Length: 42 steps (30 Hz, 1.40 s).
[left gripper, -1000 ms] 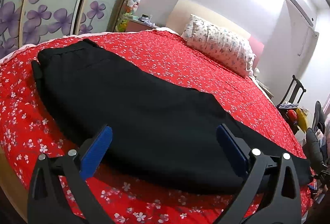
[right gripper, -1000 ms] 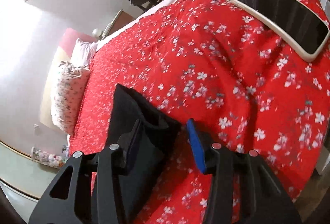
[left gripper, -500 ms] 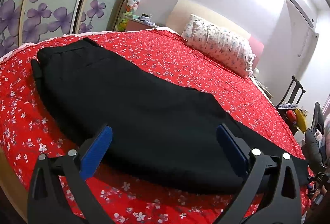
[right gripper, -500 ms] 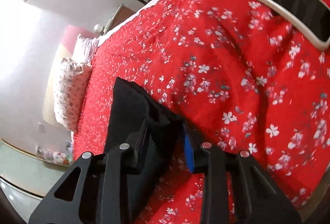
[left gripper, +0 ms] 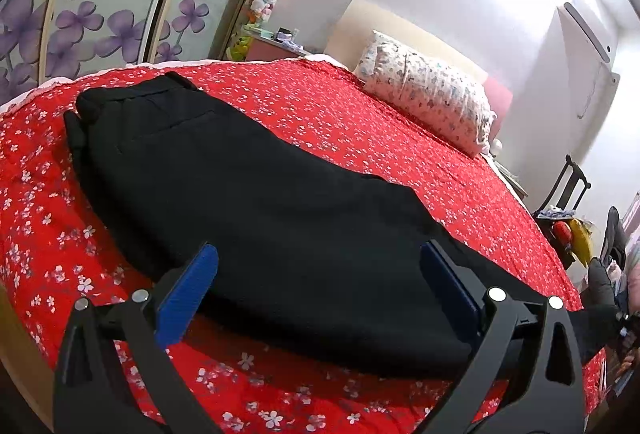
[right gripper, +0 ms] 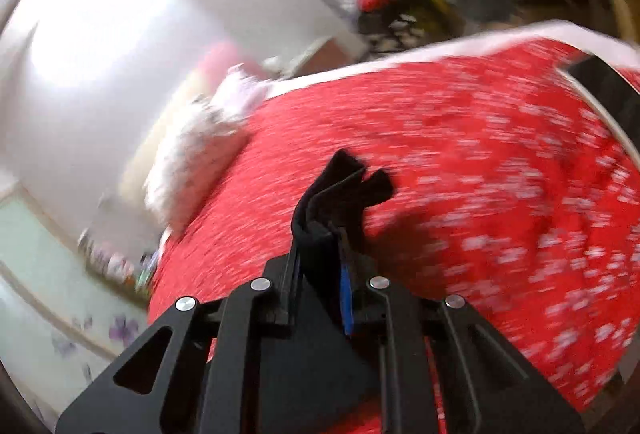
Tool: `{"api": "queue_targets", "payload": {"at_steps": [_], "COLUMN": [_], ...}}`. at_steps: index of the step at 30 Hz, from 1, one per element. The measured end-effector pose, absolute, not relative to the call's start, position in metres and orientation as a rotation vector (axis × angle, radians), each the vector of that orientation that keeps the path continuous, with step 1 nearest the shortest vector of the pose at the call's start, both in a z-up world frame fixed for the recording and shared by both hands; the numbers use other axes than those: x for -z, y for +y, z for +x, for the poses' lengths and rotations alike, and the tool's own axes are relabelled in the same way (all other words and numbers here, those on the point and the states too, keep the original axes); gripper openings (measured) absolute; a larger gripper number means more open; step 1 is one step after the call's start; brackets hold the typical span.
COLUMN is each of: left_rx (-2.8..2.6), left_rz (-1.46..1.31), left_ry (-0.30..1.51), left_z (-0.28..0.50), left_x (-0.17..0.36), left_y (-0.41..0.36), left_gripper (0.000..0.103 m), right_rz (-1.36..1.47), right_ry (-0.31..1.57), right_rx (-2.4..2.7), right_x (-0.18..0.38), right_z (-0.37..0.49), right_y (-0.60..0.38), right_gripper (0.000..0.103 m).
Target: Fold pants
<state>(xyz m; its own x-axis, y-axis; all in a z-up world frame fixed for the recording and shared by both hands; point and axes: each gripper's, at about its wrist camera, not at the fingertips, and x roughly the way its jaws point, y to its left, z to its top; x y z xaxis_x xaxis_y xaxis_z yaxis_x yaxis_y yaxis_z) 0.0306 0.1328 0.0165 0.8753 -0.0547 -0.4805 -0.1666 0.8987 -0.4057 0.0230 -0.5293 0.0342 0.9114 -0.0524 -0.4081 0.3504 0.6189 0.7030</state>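
Red floral bedding (left gripper: 360,122) covers the bed under both cameras. Left hand-held gripper (left gripper: 316,286) hovers released, its blue pads (left gripper: 186,294) spread wide over the near edge of the black pants (left gripper: 260,194), which lie flat from 10 o'clock to 4 o'clock. Beyond them a patterned pillow (left gripper: 428,94) sits at 1 o'clock, a flowered wardrobe (left gripper: 80,14) at 10 o'clock. Only the blurred right view shows the right hand-held gripper (right gripper: 320,274) clenched on a bunched pants end (right gripper: 340,186), raised off the bedding, with a dark cream-rimmed slab (right gripper: 612,98) at 2 o'clock.
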Motion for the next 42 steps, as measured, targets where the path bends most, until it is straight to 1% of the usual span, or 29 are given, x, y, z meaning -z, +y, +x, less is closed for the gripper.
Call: {"api": "queue_targets", "payload": {"at_steps": [5, 8, 11, 14, 16, 18, 20, 23, 25, 28, 32, 34, 35, 36, 37, 39, 40, 41, 42], "left_rx": [-0.066, -0.065, -0.061, -0.055, -0.052, -0.049, -0.045, -0.047, -0.051, -0.057, -0.064, -0.066, -0.066, -0.066, -0.065, -0.068, -0.07, -0.071, -0.071], "left_rz": [-0.466, -0.47, -0.476, -0.48, -0.483, -0.486, -0.493, -0.505, -0.513, -0.533, -0.549, -0.549, -0.548, -0.547, -0.545, -0.541, -0.542, -0.548, -0.558], "left_ry": [0.503, 0.502, 0.5, 0.498, 0.497, 0.497, 0.494, 0.488, 0.492, 0.497, 0.488, 0.494, 0.498, 0.499, 0.496, 0.492, 0.49, 0.49, 0.491], "left_z": [0.03, 0.03, 0.029, 0.028, 0.027, 0.027, 0.025, 0.022, 0.023, 0.024, 0.022, 0.022, 0.023, 0.023, 0.022, 0.021, 0.021, 0.021, 0.02], "left_x": [-0.016, -0.017, -0.018, -0.019, -0.019, -0.019, -0.02, -0.02, -0.019, -0.018, -0.018, -0.018, -0.017, -0.017, -0.018, -0.019, -0.019, -0.018, -0.017], "left_y": [0.135, 0.135, 0.134, 0.136, 0.137, 0.139, 0.142, 0.148, 0.15, 0.156, 0.16, 0.16, 0.159, 0.16, 0.159, 0.16, 0.16, 0.162, 0.164], "left_gripper": [0.101, 0.101, 0.101, 0.101, 0.101, 0.101, 0.101, 0.101, 0.101, 0.101, 0.101, 0.101, 0.101, 0.101, 0.101, 0.101, 0.101, 0.101, 0.101], "right_rz": [0.755, 0.704, 0.687, 0.627, 0.548, 0.494, 0.496, 0.486, 0.426, 0.38, 0.382, 0.343, 0.309, 0.256, 0.202, 0.176, 0.191, 0.226, 0.25], "right_ry": [0.399, 0.462, 0.581, 0.757, 0.89, 0.941, 0.913, 0.785, 0.796, 0.867, 0.793, 0.811, 0.84, 0.883, 0.919, 0.907, 0.915, 0.914, 0.909], "right_rx": [-0.02, -0.173, -0.318, -0.407, -0.394, -0.358, -0.357, -0.436, -0.457, -0.436, -0.481, -0.499, -0.496, -0.491, -0.486, -0.501, -0.531, -0.568, -0.586], "right_x": [-0.06, -0.061, -0.045, -0.017, 0.006, 0.019, 0.016, -0.01, -0.012, 0.008, -0.006, -0.004, 0.0, 0.007, 0.015, 0.012, 0.008, 0.004, 0.003], "right_z": [0.061, 0.088, 0.114, 0.137, 0.147, 0.15, 0.148, 0.135, 0.136, 0.137, 0.13, 0.131, 0.133, 0.136, 0.135, 0.128, 0.126, 0.123, 0.122], "right_y": [-0.437, -0.376, -0.314, -0.252, -0.217, -0.201, -0.198, -0.194, -0.183, -0.171, -0.167, -0.16, -0.151, -0.143, -0.136, -0.129, -0.128, -0.128, -0.128], "right_gripper": [0.016, 0.016, 0.016, 0.016, 0.016, 0.016, 0.016, 0.016, 0.016, 0.016, 0.016, 0.016, 0.019, 0.02, 0.026, 0.044, 0.064, 0.076, 0.078]}}
